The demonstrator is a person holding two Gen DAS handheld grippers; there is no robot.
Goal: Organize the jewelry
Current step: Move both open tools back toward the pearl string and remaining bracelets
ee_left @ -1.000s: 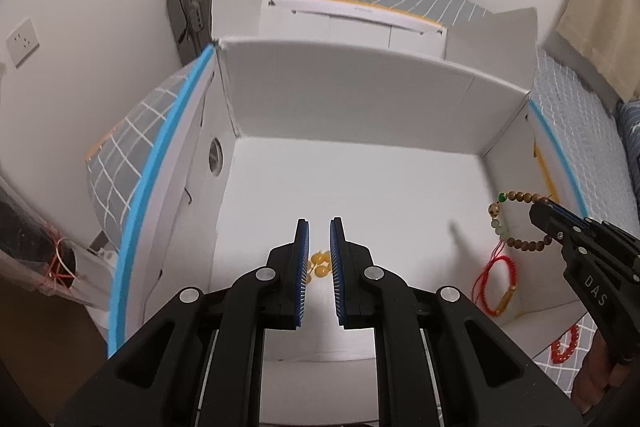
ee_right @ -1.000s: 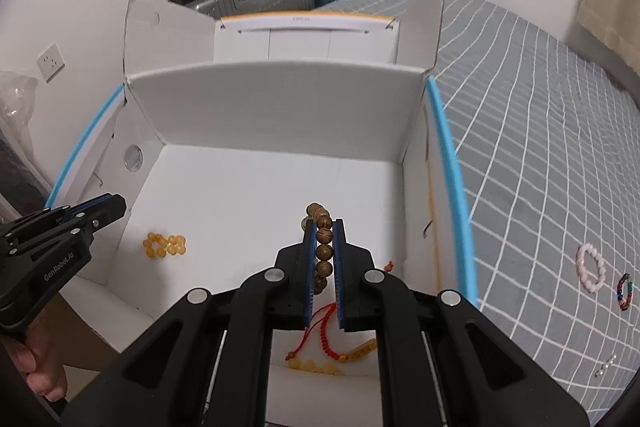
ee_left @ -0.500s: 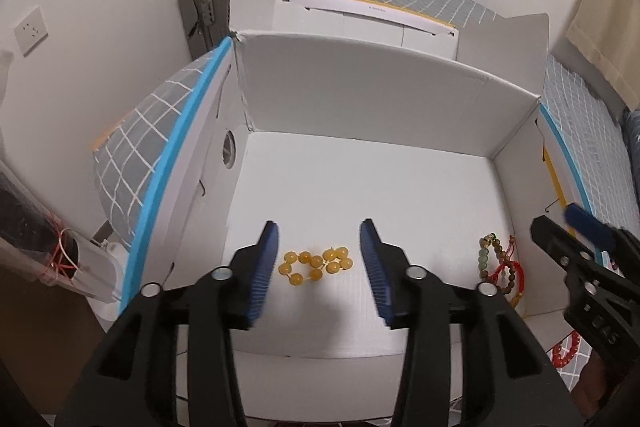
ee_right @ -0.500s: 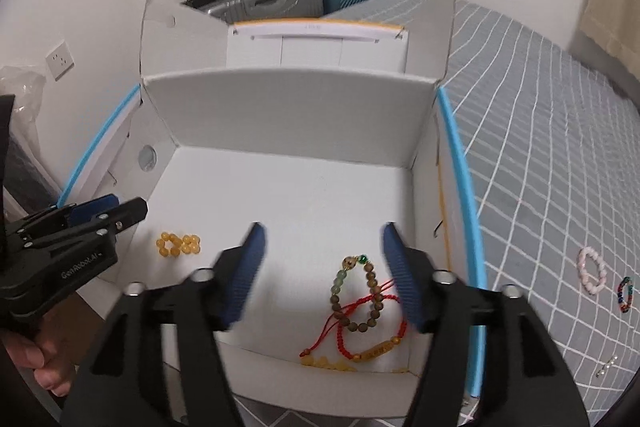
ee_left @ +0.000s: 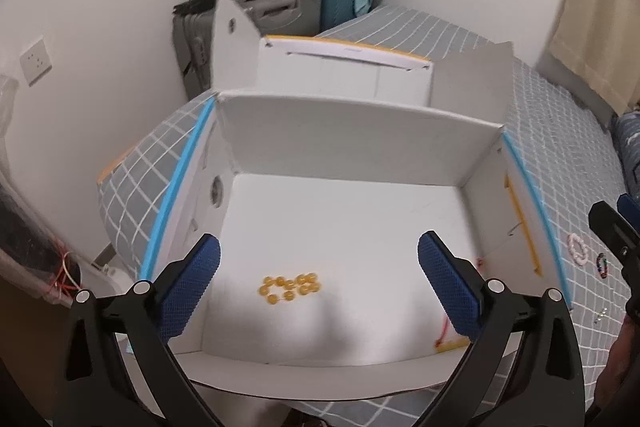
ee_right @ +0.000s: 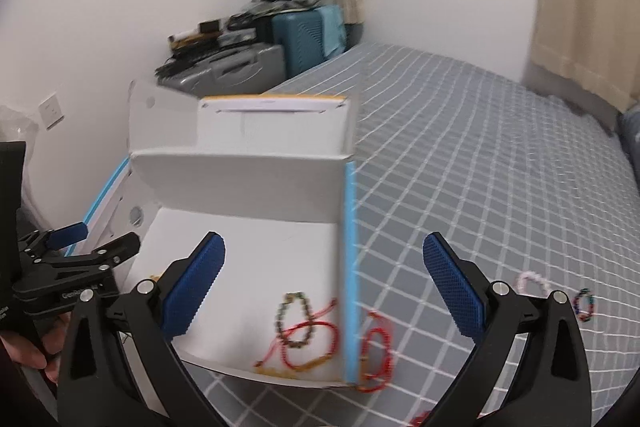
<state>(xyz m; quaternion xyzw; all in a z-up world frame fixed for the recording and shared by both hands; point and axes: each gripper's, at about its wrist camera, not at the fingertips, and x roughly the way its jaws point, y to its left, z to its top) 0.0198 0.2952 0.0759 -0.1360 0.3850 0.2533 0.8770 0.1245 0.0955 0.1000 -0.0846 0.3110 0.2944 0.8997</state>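
"Both tools are empty, aren't they?"

"Yes. The left gripper (ee_left: pixel 318 283) has its fingers spread wide above the near edge of the white cardboard box (ee_left: pixel 360 131), and the right gripper (ee_right: pixel 324 283) is spread just as wide over the box's right wall."

"Where's the jewelry?"

"Amber bead bracelet (ee_left: pixel 289 289) on the box floor, near the front. Dark bead bracelet (ee_right: pixel 294 321) and red cord bracelets (ee_right: pixel 308 341) in the front right corner. On the grey checked bedspread (ee_right: pixel 480 187), right of the box, lie a pink bracelet (ee_right: pixel 532 281) and a multicoloured one (ee_right: pixel 583 305)."

"So the next pick?"

"Probably the pink one. I'd swing the right gripper clear of the wall, tilt down, and pinch one side of the loop."
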